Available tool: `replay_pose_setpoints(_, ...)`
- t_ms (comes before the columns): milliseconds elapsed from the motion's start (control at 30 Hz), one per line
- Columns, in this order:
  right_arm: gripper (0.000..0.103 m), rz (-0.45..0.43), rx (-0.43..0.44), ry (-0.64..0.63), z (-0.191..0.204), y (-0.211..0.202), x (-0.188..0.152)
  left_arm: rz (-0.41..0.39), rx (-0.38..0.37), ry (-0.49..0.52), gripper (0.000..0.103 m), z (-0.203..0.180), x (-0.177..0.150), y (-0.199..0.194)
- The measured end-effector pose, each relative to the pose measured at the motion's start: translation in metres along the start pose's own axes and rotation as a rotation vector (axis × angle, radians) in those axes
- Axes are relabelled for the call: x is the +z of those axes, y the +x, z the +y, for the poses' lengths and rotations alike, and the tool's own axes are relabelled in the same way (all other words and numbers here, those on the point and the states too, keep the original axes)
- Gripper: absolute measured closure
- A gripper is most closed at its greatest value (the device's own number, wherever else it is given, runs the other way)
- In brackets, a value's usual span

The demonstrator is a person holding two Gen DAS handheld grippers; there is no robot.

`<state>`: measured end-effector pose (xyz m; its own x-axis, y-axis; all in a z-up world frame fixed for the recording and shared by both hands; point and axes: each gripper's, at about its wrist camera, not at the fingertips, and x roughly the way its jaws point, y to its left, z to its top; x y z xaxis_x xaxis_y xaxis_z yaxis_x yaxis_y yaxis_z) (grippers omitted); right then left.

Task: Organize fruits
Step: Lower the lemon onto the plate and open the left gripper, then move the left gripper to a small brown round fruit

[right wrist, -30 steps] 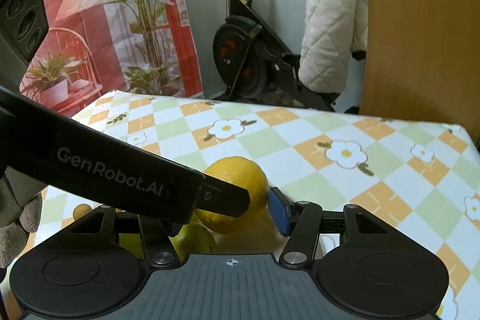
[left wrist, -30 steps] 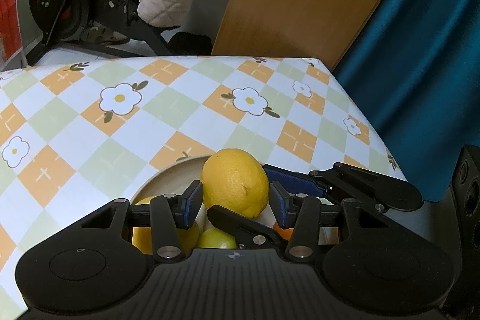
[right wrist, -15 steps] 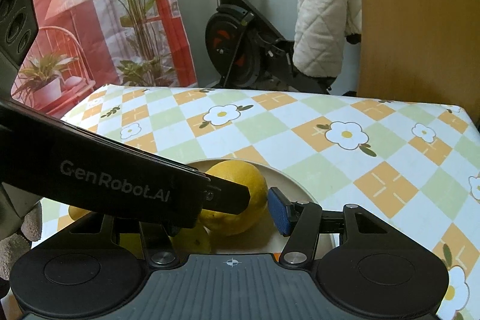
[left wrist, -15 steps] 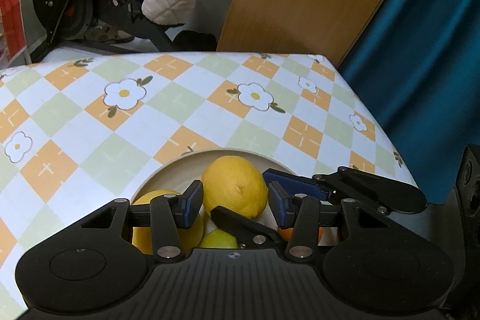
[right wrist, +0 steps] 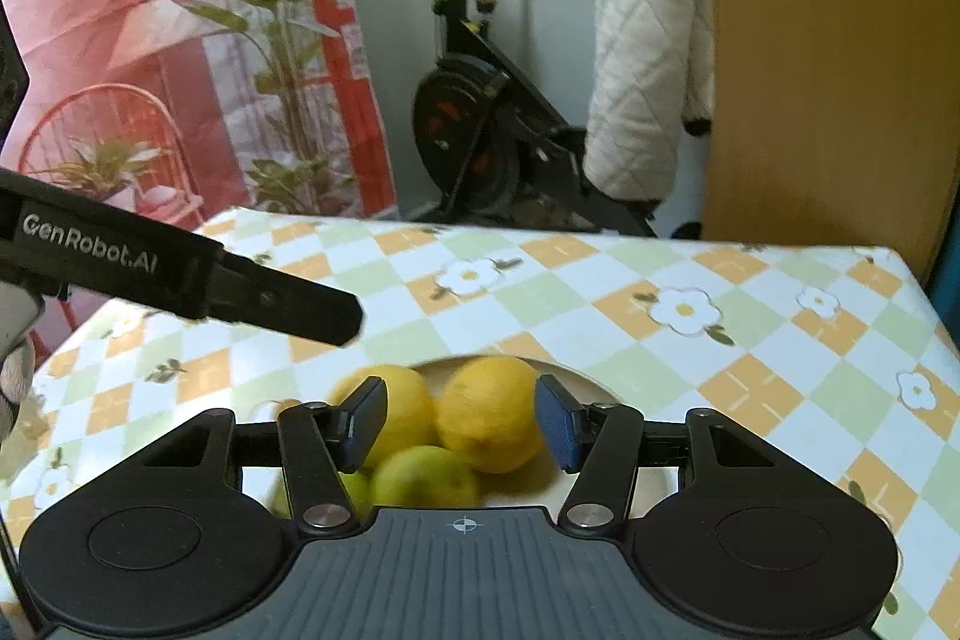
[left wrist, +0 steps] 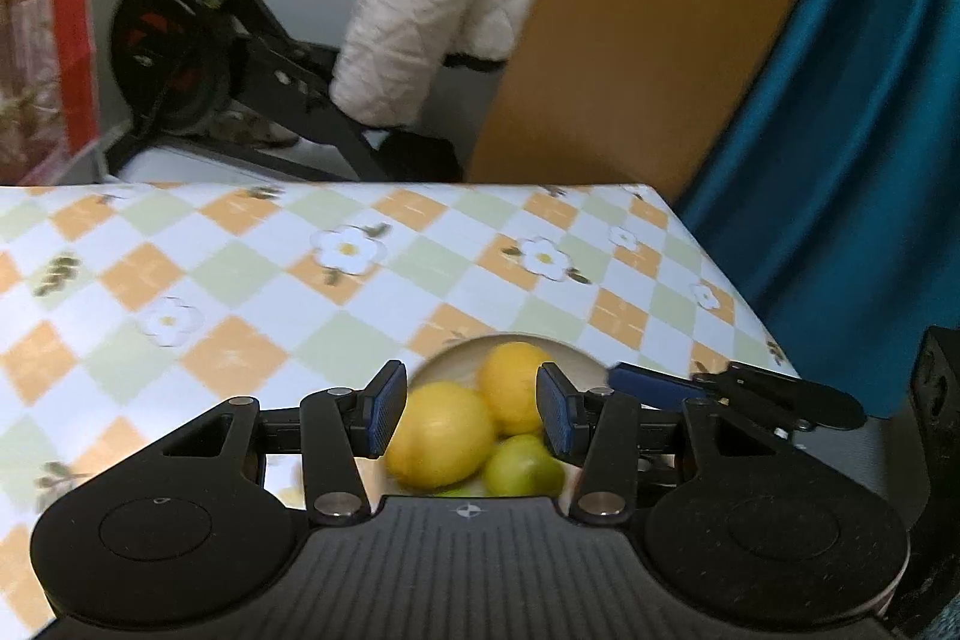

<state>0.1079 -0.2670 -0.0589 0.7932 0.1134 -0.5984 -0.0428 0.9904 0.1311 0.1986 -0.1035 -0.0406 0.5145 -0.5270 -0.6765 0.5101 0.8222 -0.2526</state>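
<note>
A pale plate [left wrist: 440,363] on the checked tablecloth holds two yellow lemons [left wrist: 441,442] [left wrist: 516,388] and a green lime [left wrist: 522,472]. My left gripper [left wrist: 469,412] hangs open above the plate's near side, its blue pads apart and touching no fruit. In the right wrist view the same plate [right wrist: 591,388] shows the lemons [right wrist: 492,412] [right wrist: 402,406] and the lime [right wrist: 420,478] below my open right gripper [right wrist: 461,421]. A black finger of the left gripper [right wrist: 288,298] crosses that view at the upper left. The right gripper's fingers [left wrist: 738,394] show at the right of the left wrist view.
The tablecloth [right wrist: 690,340] has orange and green squares with white flowers. Behind the table's far edge stand an exercise bike [right wrist: 480,142], a white quilted jacket [right wrist: 648,58] and a wooden board [right wrist: 828,58]. A teal curtain [left wrist: 840,130] hangs past the right edge.
Both grippers have drawn back and risen from the plate. The lemon that sat between the left pads now lies lower and farther off. The left finger has shifted up and left in the right view.
</note>
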Motion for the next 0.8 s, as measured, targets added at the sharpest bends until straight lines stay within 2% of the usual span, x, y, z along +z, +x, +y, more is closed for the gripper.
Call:
replay_pose_setpoints(133, 0.054, -0.005, 0.03, -0.033, 0.023, -0.004, 0.001, -0.019, 0.061, -0.012, 0.053, 0.024, -0.005, -0.021)
replay_pose_setpoints(333, 0.059, 0.021, 0.071, -0.078, 0.057, 0.001, -0.001, -0.023, 0.112, -0.069, 0.053, 0.059, -0.019, -0.037)
replay_pose_setpoints(533, 0.075, 0.041, 0.09, -0.139, 0.079, 0.011, 0.003, 0.004, 0.129, -0.06, 0.053, 0.074, -0.04, -0.032)
replay_pose_setpoints(633, 0.079, 0.063, 0.092, -0.187, 0.087, 0.019, 0.004, 0.02, 0.111, -0.074, 0.054, 0.08, -0.051, -0.027)
replay_pose_setpoints(800, 0.079, 0.112, 0.098, -0.241, 0.097, 0.039, 0.002, 0.049, 0.088, -0.078, 0.059, 0.084, -0.067, -0.012)
